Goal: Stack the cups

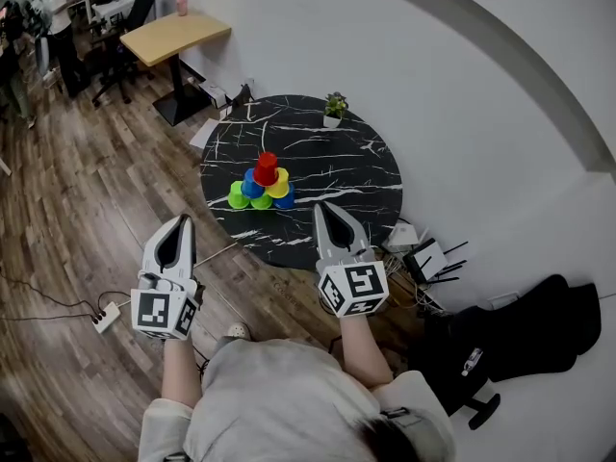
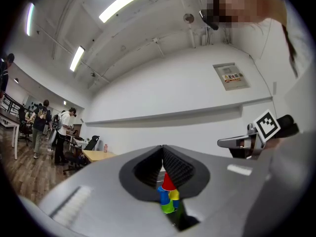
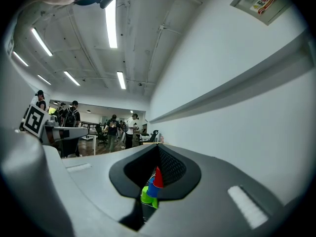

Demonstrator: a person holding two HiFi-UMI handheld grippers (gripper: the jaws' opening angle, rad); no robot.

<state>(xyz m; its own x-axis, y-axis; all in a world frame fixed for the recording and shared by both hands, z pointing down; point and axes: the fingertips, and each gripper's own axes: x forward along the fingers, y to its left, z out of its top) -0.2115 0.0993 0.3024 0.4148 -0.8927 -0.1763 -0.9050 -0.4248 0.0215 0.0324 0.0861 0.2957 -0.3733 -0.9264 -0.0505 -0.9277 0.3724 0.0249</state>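
A pyramid of cups stands on the round black marble table [image 1: 346, 162]: a red cup [image 1: 267, 167] on top, a blue cup [image 1: 252, 183] and a yellow cup [image 1: 280, 184] under it, green and blue cups at the bottom. My left gripper [image 1: 179, 221] hangs shut and empty off the table's near-left edge. Over the table's near edge, right of the pyramid, my right gripper [image 1: 327, 207] is shut and empty too. The pyramid [image 2: 168, 194] shows through the left gripper's jaw gap, and the same pyramid [image 3: 152, 189] through the right one's.
A small potted plant [image 1: 334, 107] sits at the table's far edge. Cables and a power strip [image 1: 104, 317] lie on the wooden floor at left, a black bag [image 1: 520, 340] at right. A wooden desk [image 1: 173, 35] and people stand far left.
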